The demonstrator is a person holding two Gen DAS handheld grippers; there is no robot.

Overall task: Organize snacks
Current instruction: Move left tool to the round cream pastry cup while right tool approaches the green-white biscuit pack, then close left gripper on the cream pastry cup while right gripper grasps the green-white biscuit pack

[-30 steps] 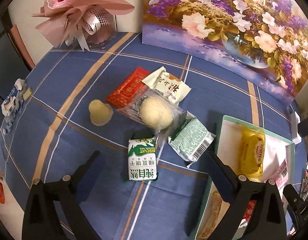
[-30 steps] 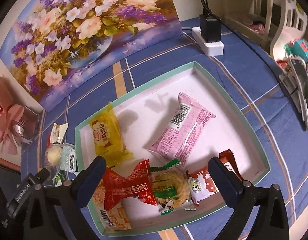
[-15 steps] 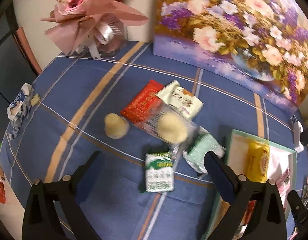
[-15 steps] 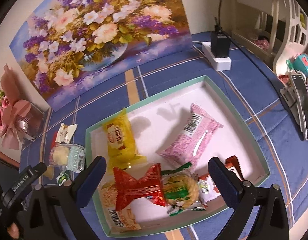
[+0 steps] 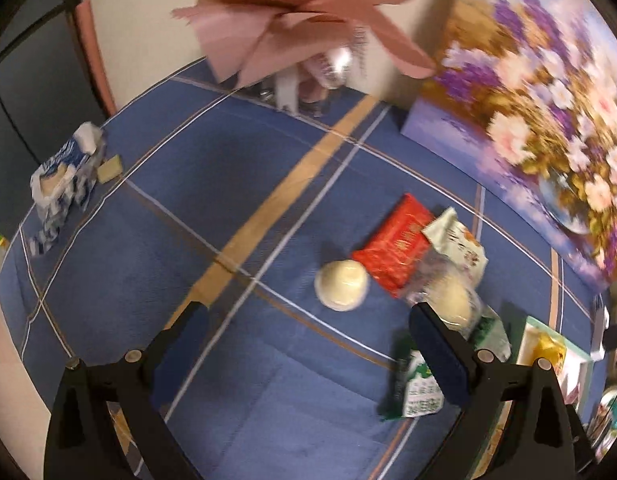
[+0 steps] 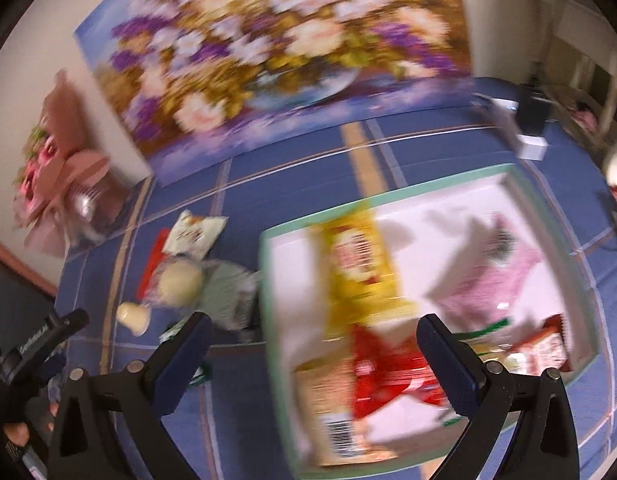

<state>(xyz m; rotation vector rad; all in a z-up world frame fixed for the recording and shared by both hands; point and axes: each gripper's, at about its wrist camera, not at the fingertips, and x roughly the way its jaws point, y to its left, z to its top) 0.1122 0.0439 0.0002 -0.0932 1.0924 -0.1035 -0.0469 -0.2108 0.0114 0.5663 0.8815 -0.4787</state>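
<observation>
- The left gripper (image 5: 308, 344) hangs over the blue plaid tablecloth (image 5: 156, 264), its two fingers spread wide with nothing between them.
- A pale round jelly cup (image 5: 341, 285) sits on the cloth just past the finger gap, toward 1 o'clock.
- At the cup's 2 o'clock lies a red packet (image 5: 396, 242), its near edge just beside the cup; a white-and-green sachet (image 5: 456, 240) overlaps its far end.
- A clear-wrapped round bun (image 5: 454, 300) lies at the cup's 3 o'clock, partly behind the right finger (image 5: 440, 356).
- A green-and-white biscuit pack (image 5: 420, 388) rests at 5 o'clock of the cup, touching that finger in the view.
- The right gripper (image 6: 314, 364) is likewise wide apart and empty, over the near-left rim of the mint-edged tray (image 6: 276, 320).
- In the blurred tray lie a yellow packet (image 6: 360, 264), a pink packet (image 6: 492, 276) at its 3 o'clock and a red wrapper (image 6: 384, 368) at its 6 o'clock.
- A flower painting (image 6: 268, 48) stands at the table's 12 o'clock; a pink bouquet (image 5: 292, 8) is to its left.
</observation>
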